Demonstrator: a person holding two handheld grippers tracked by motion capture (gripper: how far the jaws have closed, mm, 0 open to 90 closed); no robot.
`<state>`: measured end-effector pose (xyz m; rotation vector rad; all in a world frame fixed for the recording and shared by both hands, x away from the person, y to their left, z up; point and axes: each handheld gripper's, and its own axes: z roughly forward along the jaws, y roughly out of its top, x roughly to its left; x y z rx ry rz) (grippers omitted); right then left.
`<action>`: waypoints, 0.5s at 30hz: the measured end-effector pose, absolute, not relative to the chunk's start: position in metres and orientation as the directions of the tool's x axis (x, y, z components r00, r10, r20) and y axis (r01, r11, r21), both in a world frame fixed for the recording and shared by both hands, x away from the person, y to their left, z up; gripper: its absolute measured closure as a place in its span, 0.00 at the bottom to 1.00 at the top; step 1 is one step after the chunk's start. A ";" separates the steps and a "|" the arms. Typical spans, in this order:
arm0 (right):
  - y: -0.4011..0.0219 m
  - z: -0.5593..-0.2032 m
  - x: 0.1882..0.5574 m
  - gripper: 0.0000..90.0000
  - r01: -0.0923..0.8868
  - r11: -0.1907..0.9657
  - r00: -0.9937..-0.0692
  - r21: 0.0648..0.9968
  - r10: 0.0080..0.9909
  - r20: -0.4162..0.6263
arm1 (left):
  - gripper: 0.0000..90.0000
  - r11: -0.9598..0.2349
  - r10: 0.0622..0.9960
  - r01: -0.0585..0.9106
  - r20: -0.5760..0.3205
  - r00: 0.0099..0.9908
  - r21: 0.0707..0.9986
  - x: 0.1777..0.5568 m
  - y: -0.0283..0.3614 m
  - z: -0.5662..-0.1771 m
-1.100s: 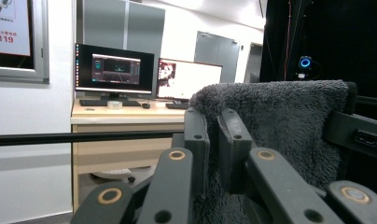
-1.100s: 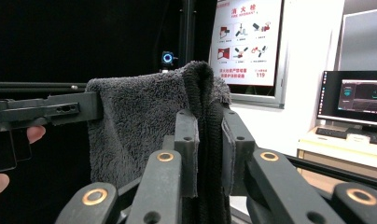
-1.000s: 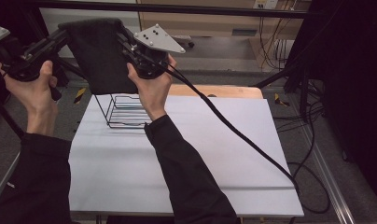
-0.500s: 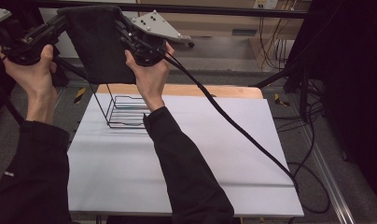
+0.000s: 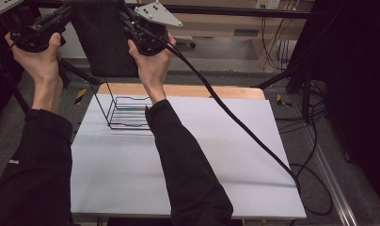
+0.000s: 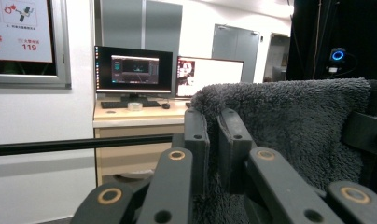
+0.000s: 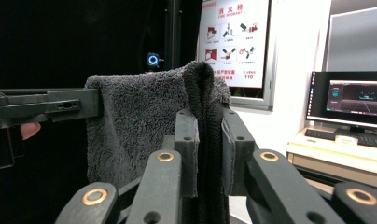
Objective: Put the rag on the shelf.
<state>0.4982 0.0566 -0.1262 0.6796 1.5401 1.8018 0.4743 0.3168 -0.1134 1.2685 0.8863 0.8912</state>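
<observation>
Two grippers raised above bench point(image 5: 188, 160) far edge; dark towel point(image 5: 103, 42) stretched between, top corners pinched by closed left gripper point(image 6: 213, 140) and right gripper point(image 7: 210, 144) jaws.

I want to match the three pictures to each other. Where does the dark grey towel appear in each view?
High view: the towel hangs at the top left, stretched between the left gripper and the right gripper, above the wire rack.
Left gripper view: right of centre, its top corner pinched between the fingers.
Right gripper view: centre, its folded edge standing up between the fingers.
Shared landmark: the towel's straight top edge.
</observation>
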 end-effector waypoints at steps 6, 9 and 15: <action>0.060 -0.124 0.509 0.88 -0.157 -0.062 -0.644 0.986 0.763 -0.054 | 0.92 0.095 0.916 -0.061 -0.063 0.396 0.994 0.483 0.321 -0.117; 0.061 -0.125 0.514 0.88 -0.149 -0.058 -0.643 0.987 0.764 -0.052 | 0.92 0.081 0.918 -0.057 -0.052 0.393 0.995 0.487 0.321 -0.119; 0.060 -0.131 0.521 0.88 -0.136 -0.018 -0.638 0.991 0.766 -0.074 | 0.92 0.077 0.917 -0.045 -0.054 0.394 0.996 0.495 0.320 -0.130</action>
